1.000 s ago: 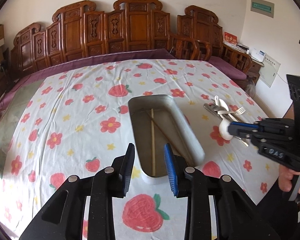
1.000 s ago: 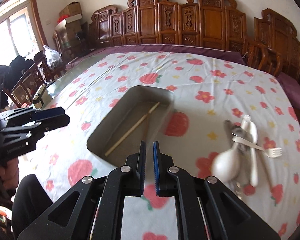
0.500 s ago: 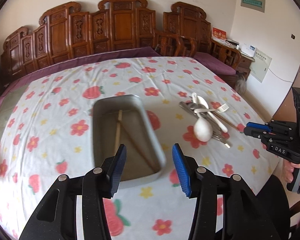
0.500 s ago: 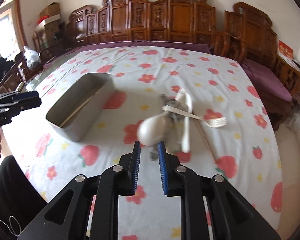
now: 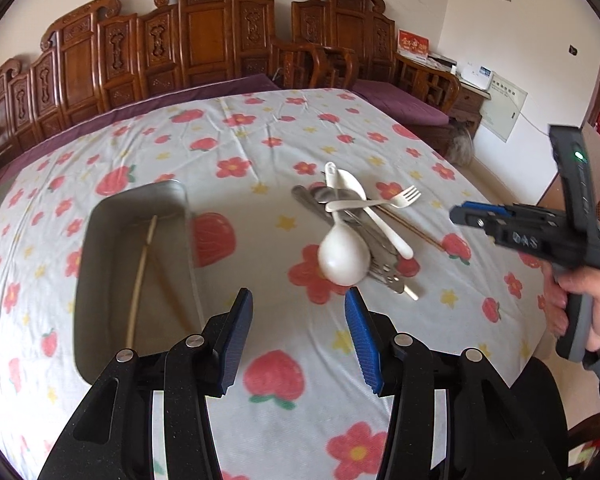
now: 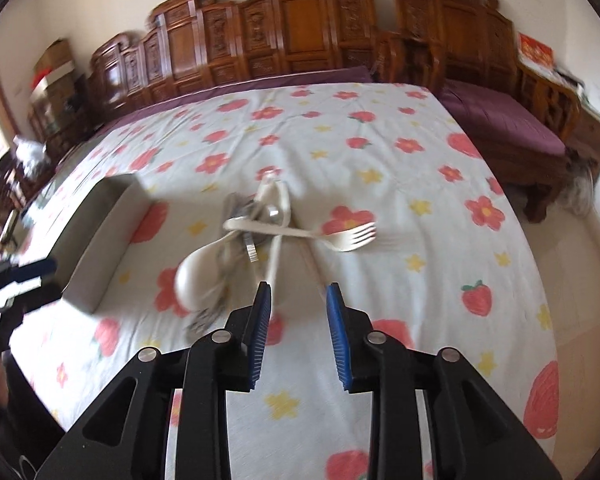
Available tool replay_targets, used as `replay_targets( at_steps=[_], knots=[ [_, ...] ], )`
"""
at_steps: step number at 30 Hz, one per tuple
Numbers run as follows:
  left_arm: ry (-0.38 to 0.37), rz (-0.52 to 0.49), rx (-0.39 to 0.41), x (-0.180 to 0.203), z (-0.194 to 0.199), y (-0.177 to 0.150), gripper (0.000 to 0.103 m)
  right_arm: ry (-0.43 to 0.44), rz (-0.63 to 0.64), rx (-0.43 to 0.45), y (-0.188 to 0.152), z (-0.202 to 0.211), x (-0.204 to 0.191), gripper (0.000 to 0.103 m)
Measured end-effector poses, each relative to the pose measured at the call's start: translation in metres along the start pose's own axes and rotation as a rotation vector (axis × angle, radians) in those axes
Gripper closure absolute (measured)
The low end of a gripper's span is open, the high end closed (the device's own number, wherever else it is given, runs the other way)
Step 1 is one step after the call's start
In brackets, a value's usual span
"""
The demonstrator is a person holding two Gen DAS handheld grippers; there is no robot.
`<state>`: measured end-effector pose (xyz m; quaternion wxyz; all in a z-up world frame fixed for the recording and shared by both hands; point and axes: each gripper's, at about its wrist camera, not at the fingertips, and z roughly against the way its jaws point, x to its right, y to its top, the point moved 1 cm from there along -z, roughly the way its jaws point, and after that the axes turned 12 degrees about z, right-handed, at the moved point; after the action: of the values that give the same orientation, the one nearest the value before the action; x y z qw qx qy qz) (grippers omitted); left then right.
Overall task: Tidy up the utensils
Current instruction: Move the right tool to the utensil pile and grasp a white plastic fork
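Note:
A pile of utensils lies on the flowered tablecloth: a white ladle [image 5: 344, 258] [image 6: 198, 276], a white fork [image 5: 380, 200] [image 6: 340, 238], a white spoon [image 5: 364, 200] and metal cutlery [image 5: 332, 208] under them. A metal tray [image 5: 100, 264] [image 6: 100, 224] to the left holds two chopsticks [image 5: 142, 268]. My left gripper [image 5: 298, 328] is open and empty above the cloth between tray and pile. My right gripper [image 6: 298, 312] is open and empty just in front of the pile; it also shows in the left wrist view [image 5: 460, 214].
The table [image 5: 260, 128] has a purple border at the far side. Carved wooden chairs [image 5: 204, 36] line the back wall. A purple bench [image 6: 500, 120] and a cabinet stand at the right. The table's near edge drops off on the right.
Both grippers have swung right, from the tray toward the utensil pile. The right jaws have opened from nearly shut; the left jaws have opened wider.

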<state>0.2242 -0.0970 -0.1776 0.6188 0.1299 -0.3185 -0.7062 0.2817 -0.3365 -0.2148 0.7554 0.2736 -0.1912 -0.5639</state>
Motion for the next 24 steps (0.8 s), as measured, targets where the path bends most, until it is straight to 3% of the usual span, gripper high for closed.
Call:
replay_targets(
  at_steps=[13,19,24],
  knots=[
    [0.005,-0.017,-0.015,0.017,-0.026,0.004,0.057,-0.027,-0.196,-0.056,0.015,-0.078,0.049,0.072],
    [0.005,-0.011,-0.031,0.011,-0.033,0.0,0.057,-0.06,-0.139,-0.081,0.027,-0.095,0.058,0.072],
    [0.014,-0.015,-0.034,0.008,-0.035,-0.001,0.057,-0.014,-0.14,-0.114,0.037,-0.106,0.068,0.072]
  ],
)
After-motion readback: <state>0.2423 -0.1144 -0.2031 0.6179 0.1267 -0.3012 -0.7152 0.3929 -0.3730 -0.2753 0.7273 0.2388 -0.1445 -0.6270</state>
